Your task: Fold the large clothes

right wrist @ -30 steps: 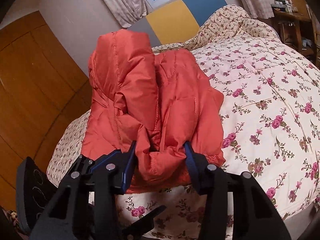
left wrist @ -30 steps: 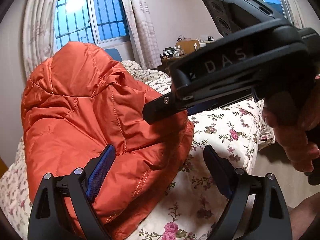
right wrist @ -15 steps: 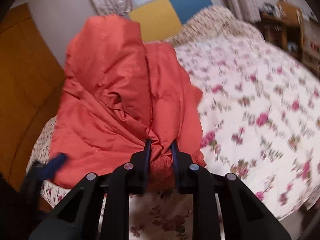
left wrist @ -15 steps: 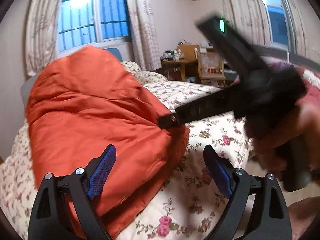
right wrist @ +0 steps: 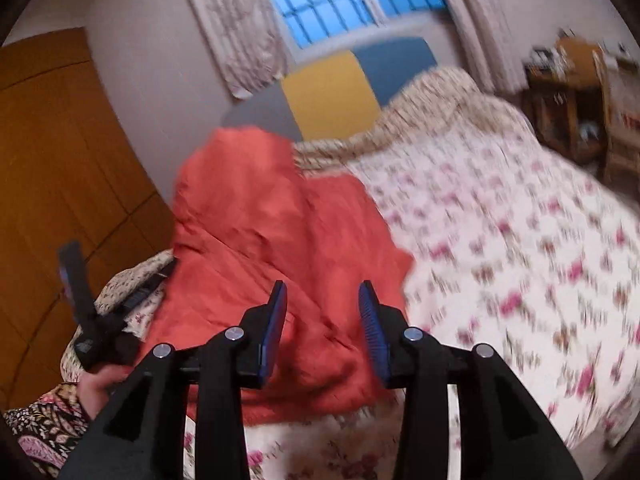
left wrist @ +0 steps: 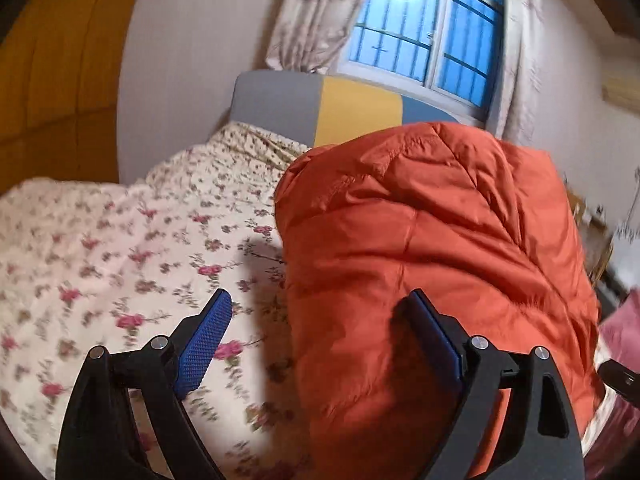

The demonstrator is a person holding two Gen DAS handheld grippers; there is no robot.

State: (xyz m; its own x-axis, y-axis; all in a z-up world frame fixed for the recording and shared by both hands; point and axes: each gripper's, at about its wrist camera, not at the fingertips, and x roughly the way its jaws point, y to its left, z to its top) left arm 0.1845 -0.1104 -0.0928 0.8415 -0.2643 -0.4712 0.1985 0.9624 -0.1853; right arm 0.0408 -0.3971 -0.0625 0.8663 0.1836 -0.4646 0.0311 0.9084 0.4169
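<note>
An orange quilted puffer jacket (left wrist: 440,240) lies bunched on the floral bedspread (left wrist: 120,248). My left gripper (left wrist: 320,304) stands wide open at the jacket's left edge. Its right finger (left wrist: 436,336) is over the orange fabric and its left finger (left wrist: 204,336) over the bedspread, with nothing pinched. In the right wrist view the jacket (right wrist: 272,232) fills the middle. My right gripper (right wrist: 323,292) hovers over its near hem. Its jaws are opening, and the blue pads (right wrist: 276,320) stand apart from the fabric seen behind the gap.
A grey, yellow and blue headboard (left wrist: 320,108) backs the bed under a barred window (left wrist: 424,28). A wooden wardrobe (right wrist: 60,160) stands at the left. A cluttered wooden desk (right wrist: 568,92) is at the far right. A hand (right wrist: 96,388) in a patterned sleeve appears at lower left.
The left gripper swung and rolled from the jacket's right side to its left edge. The right gripper pinched a fold of the hem half a second ago, and its jaws have since parted.
</note>
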